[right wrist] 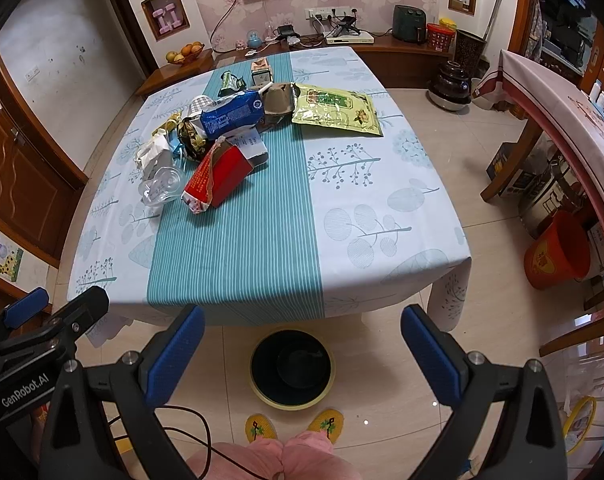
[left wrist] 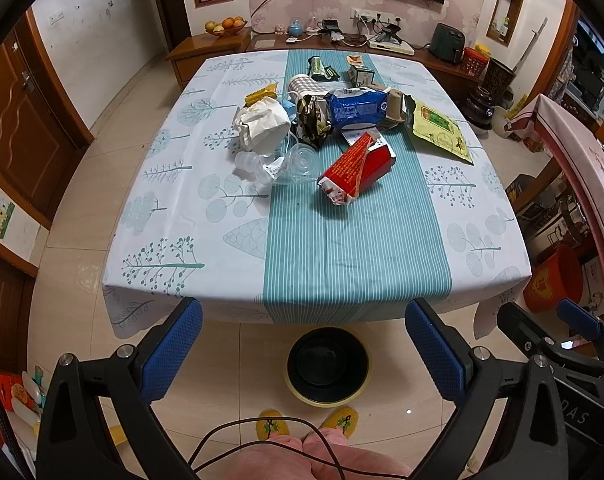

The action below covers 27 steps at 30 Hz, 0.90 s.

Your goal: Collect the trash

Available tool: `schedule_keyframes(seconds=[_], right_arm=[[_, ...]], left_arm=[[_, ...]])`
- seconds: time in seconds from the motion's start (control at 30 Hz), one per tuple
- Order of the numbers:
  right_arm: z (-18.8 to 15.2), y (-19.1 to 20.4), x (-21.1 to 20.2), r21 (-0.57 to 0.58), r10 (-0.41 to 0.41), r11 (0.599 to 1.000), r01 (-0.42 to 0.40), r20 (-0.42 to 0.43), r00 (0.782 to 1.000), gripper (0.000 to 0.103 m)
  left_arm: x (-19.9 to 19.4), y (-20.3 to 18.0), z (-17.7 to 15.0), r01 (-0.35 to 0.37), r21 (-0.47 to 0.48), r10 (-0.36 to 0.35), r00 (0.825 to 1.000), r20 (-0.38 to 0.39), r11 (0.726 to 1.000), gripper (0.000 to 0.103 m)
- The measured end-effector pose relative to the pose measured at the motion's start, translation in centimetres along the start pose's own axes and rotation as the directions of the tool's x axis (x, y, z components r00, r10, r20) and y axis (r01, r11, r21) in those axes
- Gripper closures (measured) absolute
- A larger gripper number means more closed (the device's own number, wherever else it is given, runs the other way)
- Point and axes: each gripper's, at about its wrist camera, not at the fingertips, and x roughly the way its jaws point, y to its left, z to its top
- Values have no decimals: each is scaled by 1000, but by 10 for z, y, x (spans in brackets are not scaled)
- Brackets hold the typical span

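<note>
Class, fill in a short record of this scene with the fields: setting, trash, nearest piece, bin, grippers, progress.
setting: table with a leaf-print cloth
trash: wrappers and packets piled at its far middle
nearest piece: red carton, torn open, lying on its side
bin: black bin on the floor, in front of the table's near edge
grippers: left gripper and right gripper both open, holding nothing
progress: nothing picked up yet

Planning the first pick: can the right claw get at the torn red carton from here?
Probably yes. The right claw is open and empty, and the red carton lies nearest on the pile's front edge, with only bare tablecloth before it.
</note>
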Motion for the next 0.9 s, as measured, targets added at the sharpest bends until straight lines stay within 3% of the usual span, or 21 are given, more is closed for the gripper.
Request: schedule_keyframes(seconds=[0.9], right_arm=[[5, 6, 0, -21, 10, 1000, -10, 13, 1000, 4]], left_arm=[[-1, 9, 3, -4, -23, 4, 1000, 13, 1000, 3]])
